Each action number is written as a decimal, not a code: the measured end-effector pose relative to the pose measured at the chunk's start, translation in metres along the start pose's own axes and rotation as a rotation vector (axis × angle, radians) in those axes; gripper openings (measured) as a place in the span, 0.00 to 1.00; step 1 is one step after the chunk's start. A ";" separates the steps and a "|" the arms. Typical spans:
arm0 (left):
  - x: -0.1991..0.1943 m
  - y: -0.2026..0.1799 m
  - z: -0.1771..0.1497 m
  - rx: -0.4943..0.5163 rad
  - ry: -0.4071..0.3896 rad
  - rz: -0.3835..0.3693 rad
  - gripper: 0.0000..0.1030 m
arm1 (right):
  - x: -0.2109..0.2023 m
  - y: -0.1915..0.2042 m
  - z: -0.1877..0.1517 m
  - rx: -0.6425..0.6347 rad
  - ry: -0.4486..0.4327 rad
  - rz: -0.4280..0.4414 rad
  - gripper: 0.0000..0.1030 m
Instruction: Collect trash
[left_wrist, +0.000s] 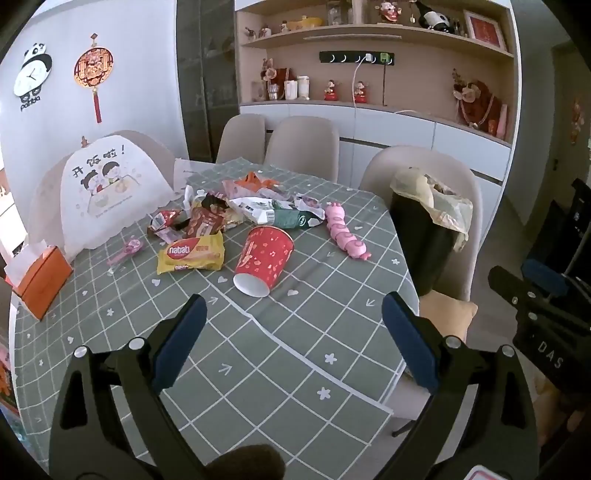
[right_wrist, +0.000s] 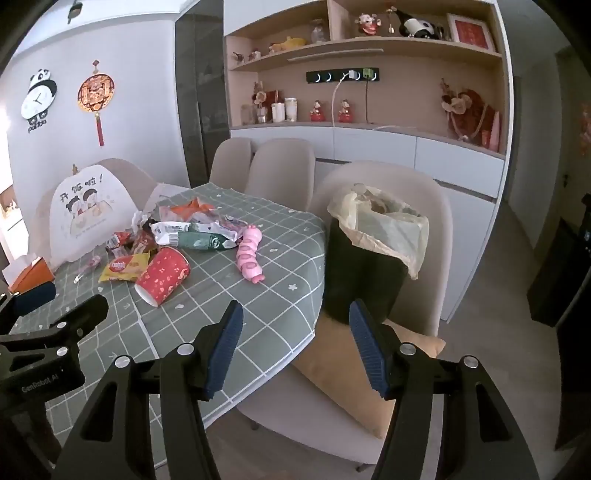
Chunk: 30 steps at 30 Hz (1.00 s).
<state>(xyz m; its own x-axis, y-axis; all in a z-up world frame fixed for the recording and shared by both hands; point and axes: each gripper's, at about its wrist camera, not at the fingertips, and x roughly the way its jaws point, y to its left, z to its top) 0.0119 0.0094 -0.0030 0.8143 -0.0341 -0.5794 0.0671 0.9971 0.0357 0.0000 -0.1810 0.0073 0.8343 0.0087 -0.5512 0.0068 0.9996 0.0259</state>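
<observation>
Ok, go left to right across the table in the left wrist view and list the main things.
Orange tissue box → yellow wafer packet → red paper cup → pink caterpillar toy → black trash bin on the chair.

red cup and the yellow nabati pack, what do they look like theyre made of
Red cup: most likely paper with a printed, slightly matte outside; its plain white rim and inside show where it lies on its side. Nabati pack: likely thin plastic film, glossy, since it is crinkled and catches light along its folds. Neither can be confirmed by look alone.
</observation>
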 end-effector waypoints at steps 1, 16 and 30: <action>0.000 0.000 0.000 0.001 -0.003 -0.004 0.89 | -0.001 0.000 0.000 -0.001 -0.010 -0.002 0.55; -0.003 -0.003 0.003 0.000 -0.030 -0.020 0.89 | -0.009 -0.001 0.001 0.009 -0.024 -0.016 0.55; -0.004 -0.005 0.002 -0.003 -0.025 -0.021 0.89 | -0.012 -0.008 -0.003 0.023 -0.020 -0.023 0.55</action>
<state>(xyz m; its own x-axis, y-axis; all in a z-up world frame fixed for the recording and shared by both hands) 0.0094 0.0042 0.0003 0.8269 -0.0568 -0.5594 0.0829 0.9963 0.0214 -0.0114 -0.1893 0.0109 0.8446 -0.0150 -0.5352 0.0385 0.9987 0.0327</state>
